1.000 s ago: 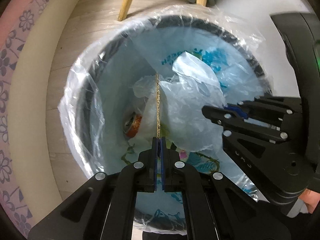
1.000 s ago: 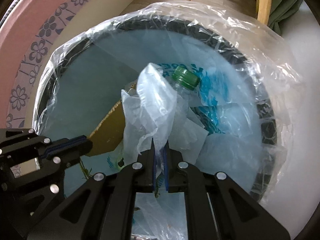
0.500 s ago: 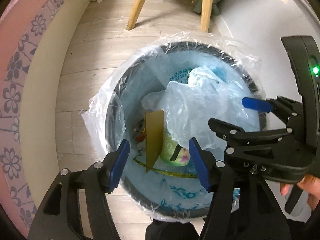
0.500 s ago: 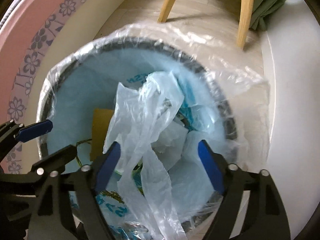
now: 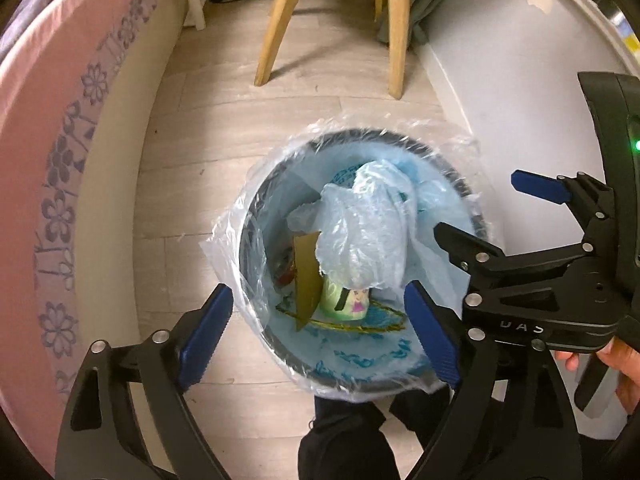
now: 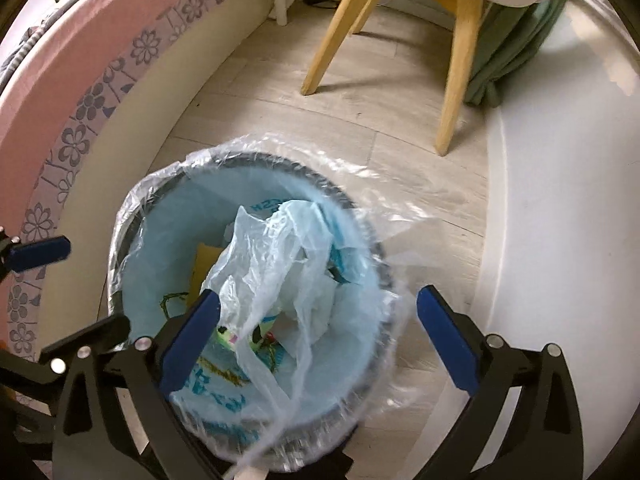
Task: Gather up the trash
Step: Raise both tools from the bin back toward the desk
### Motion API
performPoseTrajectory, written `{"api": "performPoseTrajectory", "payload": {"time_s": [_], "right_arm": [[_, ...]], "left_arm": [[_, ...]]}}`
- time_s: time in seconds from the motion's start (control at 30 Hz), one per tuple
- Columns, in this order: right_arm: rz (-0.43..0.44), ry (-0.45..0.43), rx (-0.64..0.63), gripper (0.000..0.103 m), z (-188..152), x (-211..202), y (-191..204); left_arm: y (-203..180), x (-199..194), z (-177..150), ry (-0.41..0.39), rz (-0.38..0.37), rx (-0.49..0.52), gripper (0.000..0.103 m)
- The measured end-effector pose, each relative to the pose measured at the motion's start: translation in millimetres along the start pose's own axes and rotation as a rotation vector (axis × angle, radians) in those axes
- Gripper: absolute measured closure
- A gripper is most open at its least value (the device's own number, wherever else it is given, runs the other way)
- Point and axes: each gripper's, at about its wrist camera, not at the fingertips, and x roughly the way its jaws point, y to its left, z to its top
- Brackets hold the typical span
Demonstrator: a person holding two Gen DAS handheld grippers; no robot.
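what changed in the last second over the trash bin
Both grippers let go: the left gripper dropped the cardboard, the right gripper released the plastic bag. Their jaws have just been opening, and both have lifted away. The bin stayed put.

We see a thin, glossy clear plastic liner (image 5: 224,240) crinkled over the bin's dark rim (image 5: 460,172). Inside lie a wrinkled, translucent plastic bag (image 6: 276,256) and a matt brown cardboard piece (image 5: 306,276). The floor (image 5: 200,152) is pale wood-look planking, the chair legs (image 6: 332,40) smooth light wood. The bed's pink sheet (image 6: 100,28) is matt printed cloth.
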Motion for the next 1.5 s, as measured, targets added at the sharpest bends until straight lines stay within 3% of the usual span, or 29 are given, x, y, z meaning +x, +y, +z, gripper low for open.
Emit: {"api": "performPoseTrajectory", "payload": {"time_s": [0.2, 0.4, 0.8, 0.97, 1.13, 1.5], "right_arm": [[-0.042, -0.027, 0.039, 0.007, 3, -65, -22], [-0.076, -0.076, 0.111, 0.007, 9, -142, -43], [-0.145, -0.27, 0.22, 0.007, 16, -294, -85], [-0.188, -0.315, 0.273, 0.007, 12, -327, -98], [-0.229, -0.341, 0.328, 0.007, -5, -353, -113], [-0.341, -0.367, 0.521, 0.007, -78, -405, -150]], "left_arm": [[-26, -62, 21, -0.029, 0.014, 0.092, 0.006], [-56, -126, 45, -0.091, -0.001, 0.189, 0.006], [-127, -248, 81, -0.231, -0.047, 0.404, 0.006], [-155, -284, 90, -0.291, -0.091, 0.474, 0.006], [-193, -310, 85, -0.349, -0.084, 0.627, 0.006], [-263, -335, 58, -0.361, -0.256, 0.76, 0.006]]}}
